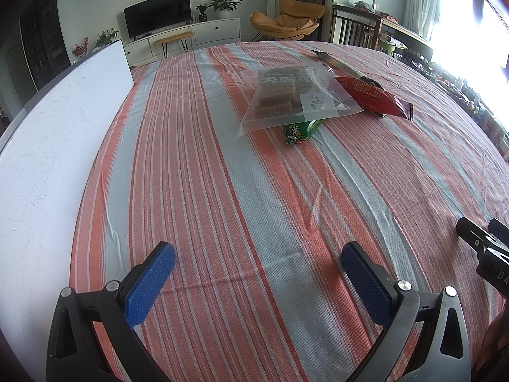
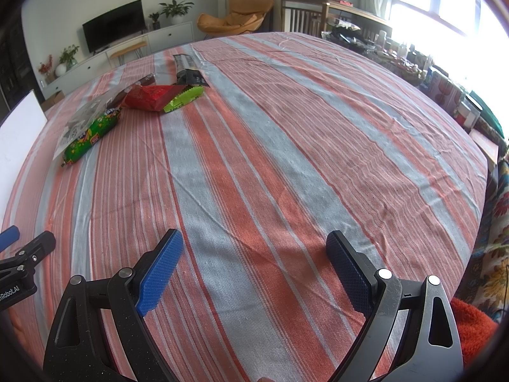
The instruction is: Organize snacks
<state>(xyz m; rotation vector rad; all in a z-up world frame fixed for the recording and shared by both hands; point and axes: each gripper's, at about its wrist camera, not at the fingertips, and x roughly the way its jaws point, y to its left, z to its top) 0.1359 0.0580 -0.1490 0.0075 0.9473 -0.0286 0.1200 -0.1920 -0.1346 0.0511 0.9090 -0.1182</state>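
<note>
Progress: barely begun | loose heap on striped bench [image 1: 222, 191]: clear biscuit bag [image 1: 286, 98], red packet [image 2: 149, 97], green sausage snack [image 2: 90, 137] | left gripper [image 1: 257, 273], right gripper [image 2: 254, 267]: jaws wide, empty

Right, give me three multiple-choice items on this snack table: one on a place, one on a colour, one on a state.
1. Where does the clear bag of brown cakes lie?
A. partly on top of the green sausage pack
B. on the white board
C. between the left hand-held gripper's fingers

2. What colour are the left hand-held gripper's pads?
A. yellow
B. blue
C. white

3. What state is the right hand-held gripper in?
A. shut on a snack
B. shut on nothing
C. open

Key: 1 A, the green pack sticks out from under the bag; 2 B, both pads look blue; 3 C, only striped tablecloth shows between its spread fingers.
</note>
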